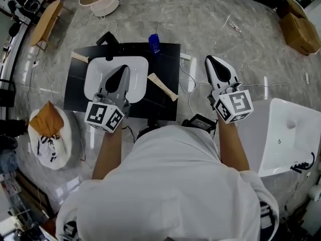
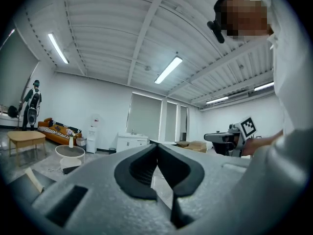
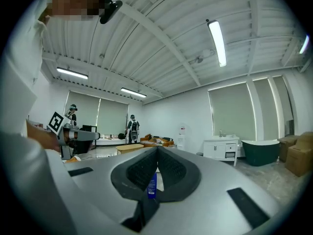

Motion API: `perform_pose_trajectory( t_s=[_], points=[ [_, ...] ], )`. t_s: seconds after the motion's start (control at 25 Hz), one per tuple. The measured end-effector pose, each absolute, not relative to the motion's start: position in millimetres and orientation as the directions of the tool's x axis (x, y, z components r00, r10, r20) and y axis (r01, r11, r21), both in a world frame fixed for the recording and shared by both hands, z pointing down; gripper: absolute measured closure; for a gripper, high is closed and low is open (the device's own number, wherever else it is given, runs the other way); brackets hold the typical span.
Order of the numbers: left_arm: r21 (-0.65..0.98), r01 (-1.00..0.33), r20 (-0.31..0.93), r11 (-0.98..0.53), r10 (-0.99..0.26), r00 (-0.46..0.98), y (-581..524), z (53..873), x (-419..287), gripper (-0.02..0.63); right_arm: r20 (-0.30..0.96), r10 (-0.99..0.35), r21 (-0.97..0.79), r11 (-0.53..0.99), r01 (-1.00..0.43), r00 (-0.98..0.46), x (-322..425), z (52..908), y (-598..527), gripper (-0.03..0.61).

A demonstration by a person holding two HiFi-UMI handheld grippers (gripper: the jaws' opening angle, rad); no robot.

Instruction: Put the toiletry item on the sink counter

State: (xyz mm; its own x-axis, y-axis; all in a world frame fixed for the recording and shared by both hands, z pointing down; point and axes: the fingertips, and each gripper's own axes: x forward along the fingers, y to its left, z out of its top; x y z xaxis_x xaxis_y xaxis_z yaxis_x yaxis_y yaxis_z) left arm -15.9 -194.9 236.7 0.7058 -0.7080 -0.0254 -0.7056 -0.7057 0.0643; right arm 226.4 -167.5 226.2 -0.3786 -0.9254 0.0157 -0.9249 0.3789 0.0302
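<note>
Person (image 1: 170,185) in a white shirt holding one tool in each hand, seen from the head and from both tools. We can read no brand: the only print is the black-and-white square pattern on each tool's cube (image 1: 234,106), and the label of the blue bottle (image 1: 154,42) is too small to make out. Both forearms (image 1: 233,147) reach forward from the body, roughly parallel. The left tool (image 1: 123,70) points away from the person and lies, in the head view, over the white sink basin (image 1: 93,69) set into the black bench (image 1: 168,64); in its own view we see its jaws meeting at the tips with nothing between them. The right tool (image 1: 211,59) is held off the bench's right edge, over the grey floor (image 1: 241,29), pointing the same way; its jaws are likewise closed at the tips and grip nothing. The blue bottle stands upright at the far edge of the bench, just beyond the basin's far right corner, well apart from both tools. In the right gripper view the bottle (image 3: 152,184) shows small and distant through the gap behind the touching pads (image 3: 139,173). A pale wooden stick (image 1: 161,86) lies on the bench just right of the basin, between the two tools.
</note>
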Motion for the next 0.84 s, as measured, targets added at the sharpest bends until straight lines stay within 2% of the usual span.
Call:
perform_pose_trajectory(
  t_s=[0.4,0.84],
  points=[
    [0.098,-0.648,-0.032,-0.755,-0.653,0.756,-175,244,17,0.598,-0.004,-0.903,0.016,0.429,-0.903,-0.429,246,232,-163,0.563],
    [0.114,-0.702,-0.022,-0.703,-0.708,0.706,-164,263,41,0.598,0.041,-0.864,0.018,0.502,-0.865,-0.501,276,253,-152,0.563]
  ],
)
